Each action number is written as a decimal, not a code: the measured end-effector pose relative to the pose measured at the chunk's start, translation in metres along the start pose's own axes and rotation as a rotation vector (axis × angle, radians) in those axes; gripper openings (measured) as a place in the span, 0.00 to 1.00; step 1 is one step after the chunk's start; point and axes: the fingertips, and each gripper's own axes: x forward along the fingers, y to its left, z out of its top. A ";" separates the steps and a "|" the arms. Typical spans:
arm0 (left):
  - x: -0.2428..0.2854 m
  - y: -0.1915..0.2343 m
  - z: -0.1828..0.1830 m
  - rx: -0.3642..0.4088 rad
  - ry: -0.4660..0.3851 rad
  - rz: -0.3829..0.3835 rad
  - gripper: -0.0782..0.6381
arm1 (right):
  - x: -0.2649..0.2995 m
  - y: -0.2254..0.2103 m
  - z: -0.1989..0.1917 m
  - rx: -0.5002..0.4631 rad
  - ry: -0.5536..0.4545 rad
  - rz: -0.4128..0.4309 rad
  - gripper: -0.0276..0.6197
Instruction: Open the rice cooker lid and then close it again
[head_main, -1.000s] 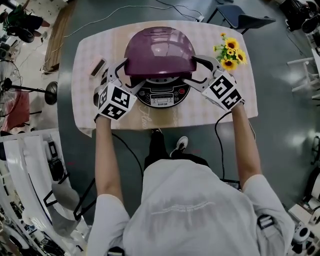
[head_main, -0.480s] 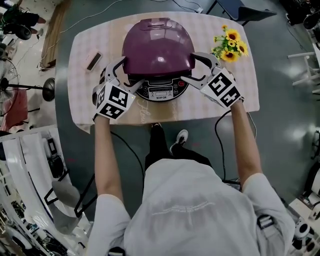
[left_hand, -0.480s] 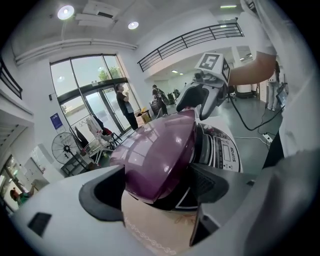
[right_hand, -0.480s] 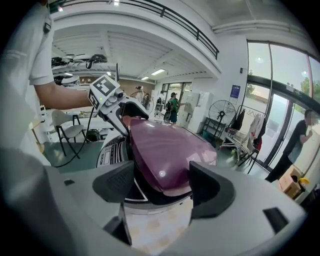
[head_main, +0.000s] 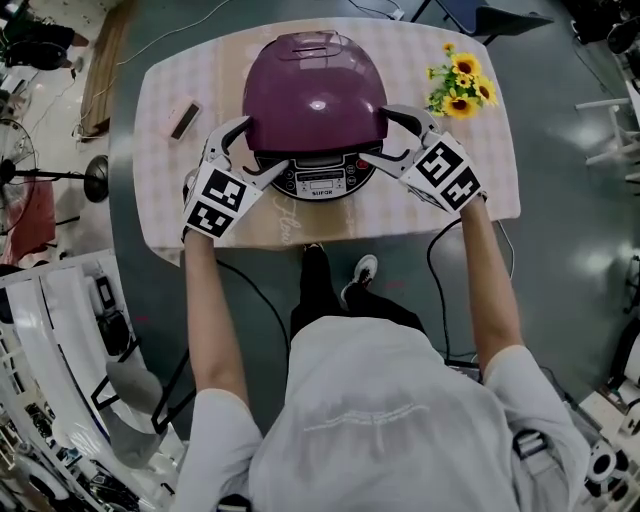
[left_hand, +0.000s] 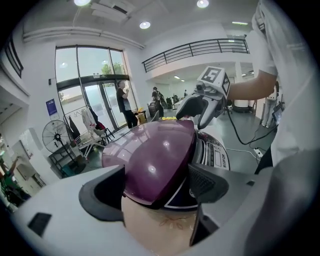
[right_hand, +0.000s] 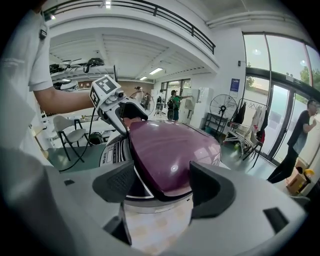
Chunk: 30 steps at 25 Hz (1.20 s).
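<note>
Left gripper (head_main: 254, 147) jaws spread, straddling purple lid (head_main: 315, 95) edge; right gripper (head_main: 380, 136) same (opposite side); rice cooker (head_main: 320, 184) on table (head_main: 165, 215); sunflowers (head_main: 462, 92) nearby.

Head view, steeply down. Purple rice cooker (head_main: 315, 95) sits at mid-table on a checked tablecloth (head_main: 165, 200). Its control panel (head_main: 322, 181) faces the person. Left gripper (head_main: 252, 150) is at the lid's left front edge and right gripper (head_main: 385, 137) at its right front edge. Both have their jaws spread across the rim; contact with the lid can't be confirmed from above. Sunflowers (head_main: 462, 88) stand at the far right. A small flat object (head_main: 184, 119) lies at the far left.
</note>
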 end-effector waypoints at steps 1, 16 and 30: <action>0.000 0.000 0.000 -0.012 -0.005 -0.006 0.66 | 0.000 0.000 -0.001 0.003 0.000 0.003 0.57; 0.001 -0.001 -0.002 -0.183 -0.081 -0.042 0.65 | 0.005 -0.001 -0.007 0.143 -0.047 0.024 0.57; -0.001 0.003 0.004 -0.305 -0.130 -0.046 0.65 | 0.006 -0.009 -0.002 0.254 -0.083 -0.040 0.53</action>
